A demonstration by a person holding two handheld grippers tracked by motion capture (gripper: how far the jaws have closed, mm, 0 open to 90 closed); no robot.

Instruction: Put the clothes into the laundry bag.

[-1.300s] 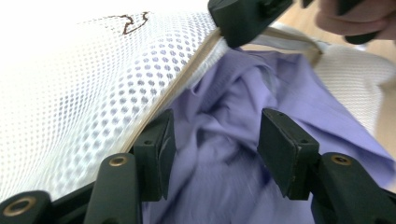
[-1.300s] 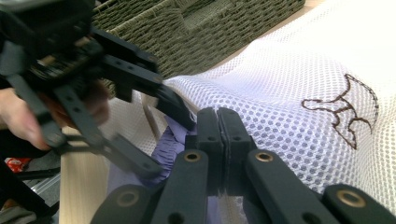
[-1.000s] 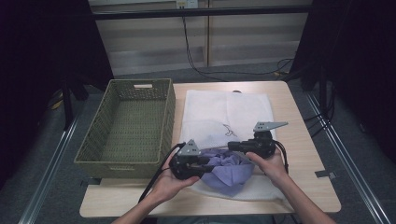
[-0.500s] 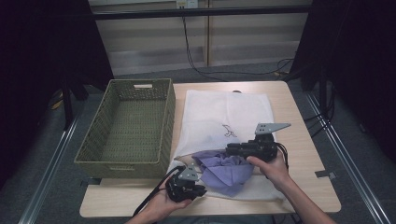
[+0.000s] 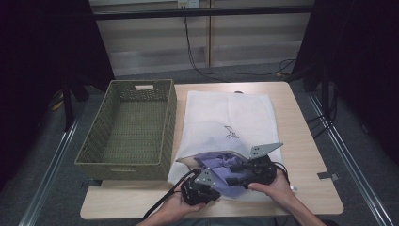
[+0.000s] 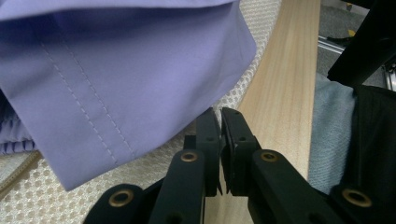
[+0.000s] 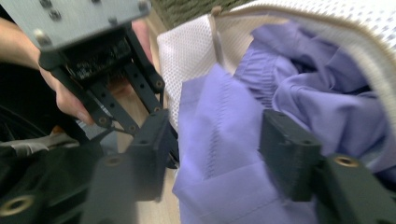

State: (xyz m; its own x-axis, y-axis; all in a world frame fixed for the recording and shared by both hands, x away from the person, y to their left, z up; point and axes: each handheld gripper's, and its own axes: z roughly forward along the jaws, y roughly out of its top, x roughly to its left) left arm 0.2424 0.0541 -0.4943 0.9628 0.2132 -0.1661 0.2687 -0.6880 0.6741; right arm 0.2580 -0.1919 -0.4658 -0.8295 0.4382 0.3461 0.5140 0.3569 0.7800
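A purple garment [image 5: 217,163] lies half inside the open mouth of a white mesh bag [image 5: 226,113] on the wooden table [image 5: 306,155]. My left gripper [image 5: 212,192] rests at the bag's near edge. In the left gripper view its jaws [image 6: 219,114] have just been closing and stand shut, tips at the rim of the mesh [image 6: 140,172] beside the garment's hem [image 6: 116,84]; I cannot tell whether mesh is pinched. My right gripper [image 5: 231,179] has just been opening. Its jaws [image 7: 217,135] are open, with purple cloth [image 7: 219,126] lying loose between them.
A green woven basket [image 5: 123,170] stands left of the bag, close against it. The table's near edge runs just under both hands. Cables trail from the grippers, and a metal rail [image 5: 348,155] runs along the floor to the right.
The left gripper has come down from the garment to the bag's near edge and shut. The right gripper has slid toward the person and opened, letting go of the purple cloth.
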